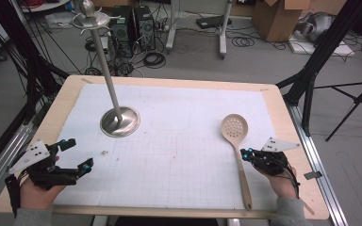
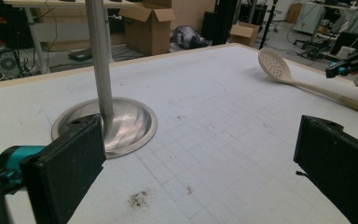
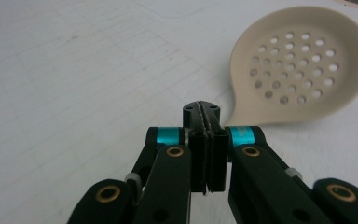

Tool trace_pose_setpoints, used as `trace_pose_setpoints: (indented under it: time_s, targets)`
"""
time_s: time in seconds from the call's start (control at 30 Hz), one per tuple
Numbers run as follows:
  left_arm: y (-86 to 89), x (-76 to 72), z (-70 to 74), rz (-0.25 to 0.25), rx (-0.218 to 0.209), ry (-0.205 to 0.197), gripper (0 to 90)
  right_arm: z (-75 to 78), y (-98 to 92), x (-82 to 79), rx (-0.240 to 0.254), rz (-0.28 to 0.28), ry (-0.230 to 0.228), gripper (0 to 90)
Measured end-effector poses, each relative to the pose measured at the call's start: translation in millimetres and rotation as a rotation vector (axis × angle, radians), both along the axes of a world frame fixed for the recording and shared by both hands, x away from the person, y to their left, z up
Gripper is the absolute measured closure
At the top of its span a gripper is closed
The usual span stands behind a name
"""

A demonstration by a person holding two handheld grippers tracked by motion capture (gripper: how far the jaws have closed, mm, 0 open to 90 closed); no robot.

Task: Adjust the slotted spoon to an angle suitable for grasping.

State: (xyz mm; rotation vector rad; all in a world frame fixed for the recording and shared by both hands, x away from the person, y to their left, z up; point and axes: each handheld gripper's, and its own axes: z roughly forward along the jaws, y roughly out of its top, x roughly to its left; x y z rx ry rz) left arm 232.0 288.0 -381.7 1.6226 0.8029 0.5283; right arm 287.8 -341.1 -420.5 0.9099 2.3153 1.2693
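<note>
On table, one spoon — two tools

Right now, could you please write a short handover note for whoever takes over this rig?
Left gripper: open, holding nothing, at the near left of the table, facing the metal stand.
Right gripper: jaws shut together with nothing between them, right beside the handle of the slotted spoon.
The spoon lies flat on the white mat at the right, bowl away from the person, handle toward the near edge. The stand is upright at the left, hooks at its top with nothing on them.
Done: nothing moved yet, as far as things lie.
Left: probably open the right gripper, grasp the spoon handle and hang it on the stand.
</note>
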Motion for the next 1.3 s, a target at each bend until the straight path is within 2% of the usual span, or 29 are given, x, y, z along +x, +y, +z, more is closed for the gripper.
trace_pose_setpoints:
  time_s: [0.1, 0.2, 0.4, 0.43, 0.77, 0.9, 1.13, 1.3]
  targets:
    - [-0.6, 0.3, 0.6, -0.003, 0.000, -0.003, 2.5, -3.4, -6.1, -9.2, 0.005, 0.010, 0.003, 90.0]
    - [-2.3, 2.0, 0.7, -0.005, -0.001, -0.002, 2.5, -9.5, -13.6, -27.4, 0.003, 0.015, 0.019, 90.0]
    - [-5.1, 4.5, 0.4, -0.014, 0.003, -0.002, 2.5, -13.6, -19.7, -43.2, 0.004, 0.035, 0.027, 90.0]
    - [-5.9, 5.0, 0.4, -0.016, 0.002, 0.000, 2.5, -15.9, -20.0, -48.9, -0.003, 0.053, 0.035, 90.0]
    - [-6.8, 6.9, 1.1, -0.021, -0.002, -0.003, 2.5, -23.5, -18.0, -60.1, -0.046, 0.096, 0.076, 90.0]
    - [-5.9, 7.1, 1.1, -0.021, 0.001, -0.002, 2.5, -27.4, -10.1, -61.9, -0.032, 0.134, 0.085, 90.0]
    - [-5.9, 6.4, 1.3, -0.021, 0.000, -0.003, 2.5, -26.3, 14.8, -57.7, -0.052, 0.170, 0.077, 90.0]
    - [-4.1, 4.8, 1.9, -0.017, -0.004, -0.007, 2.5, -26.2, 45.1, -46.4, -0.060, 0.217, 0.065, 90.0]
